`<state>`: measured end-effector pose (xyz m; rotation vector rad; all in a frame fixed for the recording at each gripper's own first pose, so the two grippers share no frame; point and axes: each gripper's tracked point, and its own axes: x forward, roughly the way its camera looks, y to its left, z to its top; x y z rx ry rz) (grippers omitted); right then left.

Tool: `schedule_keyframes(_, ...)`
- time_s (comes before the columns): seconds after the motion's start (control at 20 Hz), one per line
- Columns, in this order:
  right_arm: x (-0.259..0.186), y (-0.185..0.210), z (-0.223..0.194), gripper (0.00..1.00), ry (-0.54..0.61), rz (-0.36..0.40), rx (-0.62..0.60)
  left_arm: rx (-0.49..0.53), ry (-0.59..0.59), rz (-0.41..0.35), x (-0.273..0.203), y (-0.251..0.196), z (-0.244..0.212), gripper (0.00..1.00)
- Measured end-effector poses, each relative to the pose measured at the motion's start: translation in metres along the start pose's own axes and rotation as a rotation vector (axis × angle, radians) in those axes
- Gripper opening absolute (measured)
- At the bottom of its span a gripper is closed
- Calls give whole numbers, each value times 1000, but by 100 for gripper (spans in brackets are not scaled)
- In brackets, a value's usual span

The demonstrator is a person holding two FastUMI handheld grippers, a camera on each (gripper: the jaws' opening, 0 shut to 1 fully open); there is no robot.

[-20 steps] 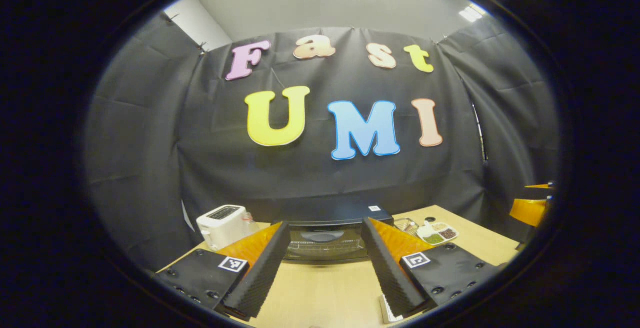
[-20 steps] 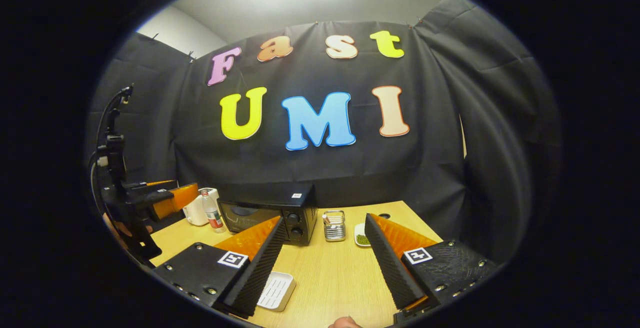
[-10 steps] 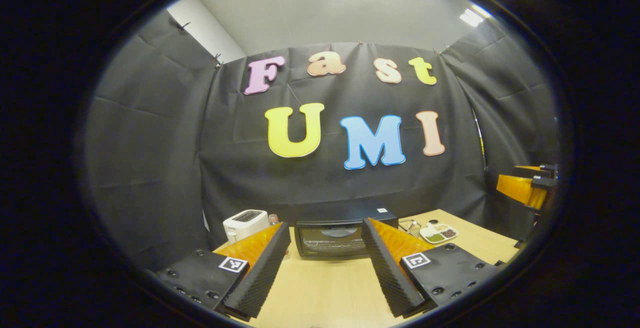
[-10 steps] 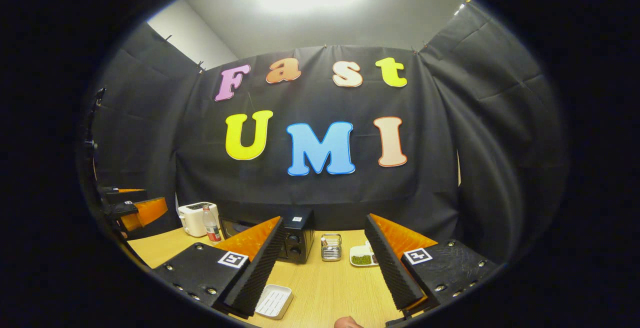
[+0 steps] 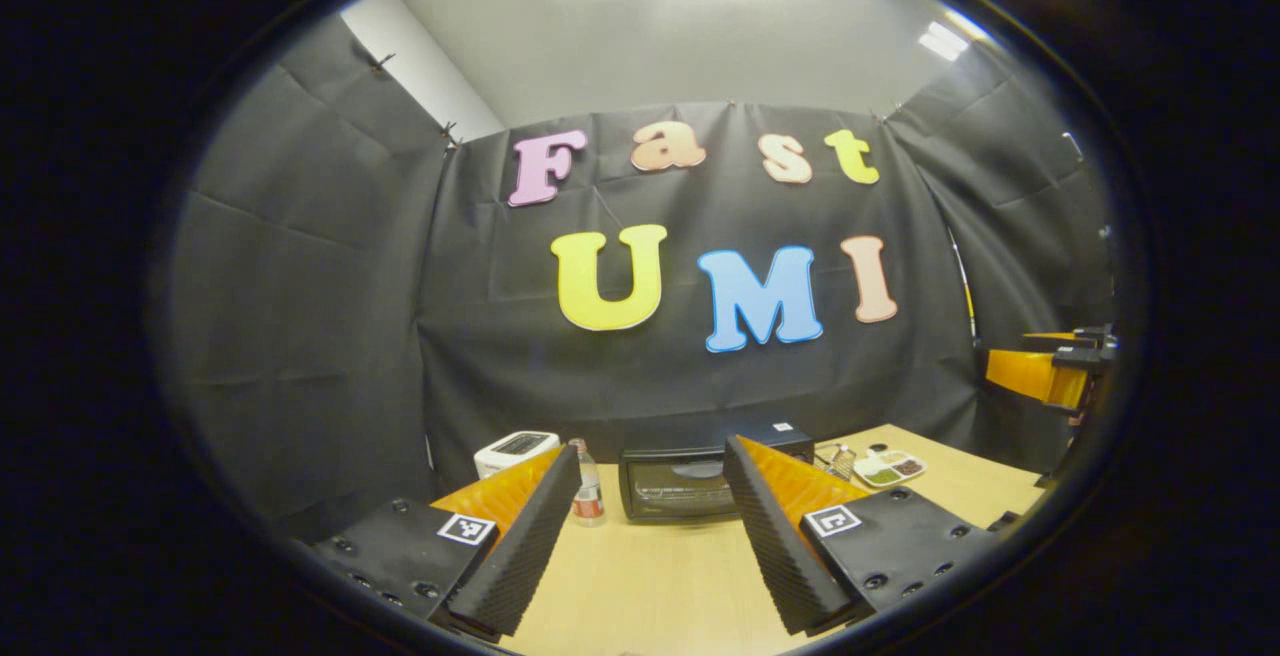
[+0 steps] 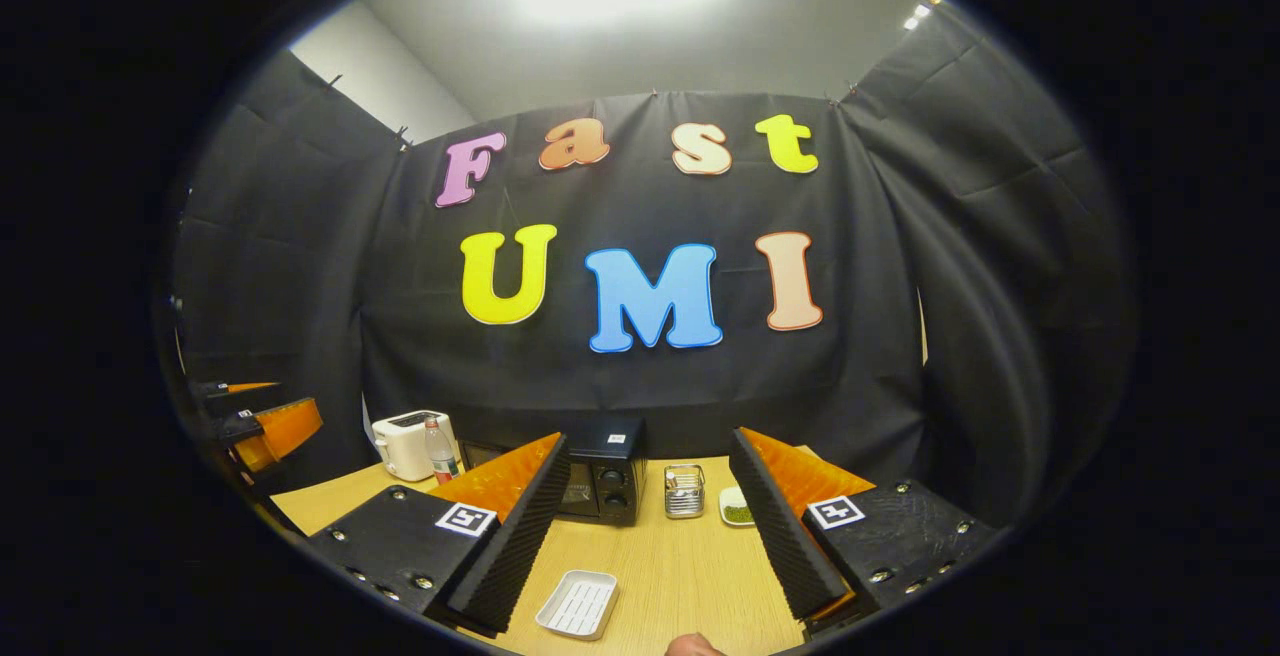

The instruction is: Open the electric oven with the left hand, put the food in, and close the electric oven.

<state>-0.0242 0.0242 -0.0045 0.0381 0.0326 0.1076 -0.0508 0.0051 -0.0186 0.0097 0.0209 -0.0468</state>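
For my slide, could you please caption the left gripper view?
Open left gripper faces the closed electric oven across the table, bottle and toaster alongside.

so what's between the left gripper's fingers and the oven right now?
Bare tabletop in the left gripper view. The left gripper, open, frames the closed oven; a bottle stands just left of it.

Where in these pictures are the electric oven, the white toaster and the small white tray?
electric oven (image 5: 680,484): left gripper view, on its glass door.
white toaster (image 6: 406,444): right gripper view, on its front side.
small white tray (image 6: 578,604): right gripper view, on its ribbed inside.
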Motion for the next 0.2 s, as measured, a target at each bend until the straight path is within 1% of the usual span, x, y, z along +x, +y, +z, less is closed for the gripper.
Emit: schedule_keyframes(0.2, -5, 9, 0, 98, -8, 4, -3, 4, -5, -10, 0, 7, 1, 100)
